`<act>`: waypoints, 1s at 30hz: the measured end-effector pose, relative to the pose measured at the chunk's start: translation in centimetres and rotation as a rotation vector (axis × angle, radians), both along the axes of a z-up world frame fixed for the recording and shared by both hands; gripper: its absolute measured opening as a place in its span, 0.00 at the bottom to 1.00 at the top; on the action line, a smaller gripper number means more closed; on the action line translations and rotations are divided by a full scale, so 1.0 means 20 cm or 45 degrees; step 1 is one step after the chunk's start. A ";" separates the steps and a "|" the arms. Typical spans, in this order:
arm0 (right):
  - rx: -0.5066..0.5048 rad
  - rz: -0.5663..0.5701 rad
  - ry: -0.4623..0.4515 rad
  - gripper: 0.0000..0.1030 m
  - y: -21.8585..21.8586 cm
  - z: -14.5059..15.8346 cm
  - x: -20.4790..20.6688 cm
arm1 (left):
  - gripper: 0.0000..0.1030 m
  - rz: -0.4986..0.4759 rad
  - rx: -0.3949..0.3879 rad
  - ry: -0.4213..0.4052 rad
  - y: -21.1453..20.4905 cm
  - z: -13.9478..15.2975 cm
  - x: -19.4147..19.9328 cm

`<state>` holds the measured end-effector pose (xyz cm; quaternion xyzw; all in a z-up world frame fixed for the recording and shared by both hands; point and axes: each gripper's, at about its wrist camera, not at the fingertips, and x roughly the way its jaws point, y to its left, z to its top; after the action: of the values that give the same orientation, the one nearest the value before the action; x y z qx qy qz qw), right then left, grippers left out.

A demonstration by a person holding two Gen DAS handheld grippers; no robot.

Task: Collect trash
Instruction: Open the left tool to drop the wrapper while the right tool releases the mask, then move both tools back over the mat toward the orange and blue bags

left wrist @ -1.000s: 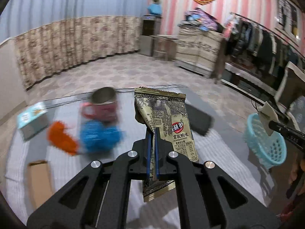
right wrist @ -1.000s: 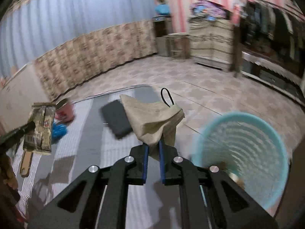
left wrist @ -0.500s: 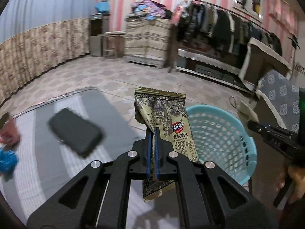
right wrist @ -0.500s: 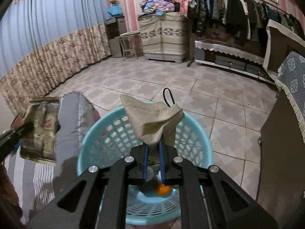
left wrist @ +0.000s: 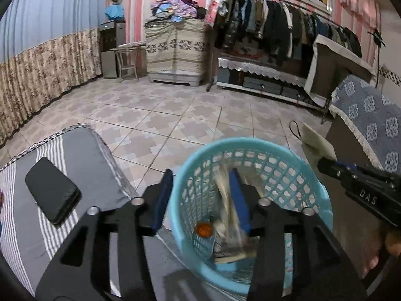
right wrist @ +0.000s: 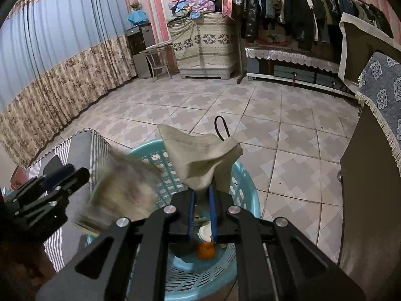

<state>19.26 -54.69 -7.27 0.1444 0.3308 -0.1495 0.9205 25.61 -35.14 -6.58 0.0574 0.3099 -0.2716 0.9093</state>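
Turquoise plastic fills the lower middle of my left wrist view: the basket (left wrist: pixel 250 200) sits right under my left gripper (left wrist: pixel 200 198), which I brought over the rim so anything let go lands inside. Its jaws have just been opening and stand apart; the snack wrapper (left wrist: pixel 229 215) is a blur between them, touching neither pad that I can make out, apparently falling toward the orange ball (left wrist: pixel 204 229) at the bottom. A phone (left wrist: pixel 51 192) lies at lower left on the striped bed cover. In the right wrist view, my right gripper (right wrist: pixel 200 208) is clamped on the crumpled beige paper (right wrist: pixel 200 155), poised above the same basket; I judge its release comes next.
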 end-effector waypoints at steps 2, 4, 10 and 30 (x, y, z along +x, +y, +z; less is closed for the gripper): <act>-0.011 0.008 0.005 0.10 0.02 0.00 0.00 | 0.60 0.032 -0.008 -0.009 0.06 0.02 0.00; -0.022 0.016 0.008 0.10 0.04 0.01 0.02 | 0.75 0.087 0.003 -0.047 0.13 0.07 0.00; -0.048 0.052 0.034 0.10 0.13 -0.01 0.07 | 0.90 0.199 0.007 -0.100 0.33 0.16 0.00; -0.162 0.040 0.051 0.80 0.29 -0.02 0.15 | 0.95 0.391 -0.010 -0.161 0.71 0.26 -0.06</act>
<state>22.20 -48.95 -7.72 0.0776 0.3410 -0.1587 0.9233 24.39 -21.03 -1.38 0.0229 0.2561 -0.1265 0.9581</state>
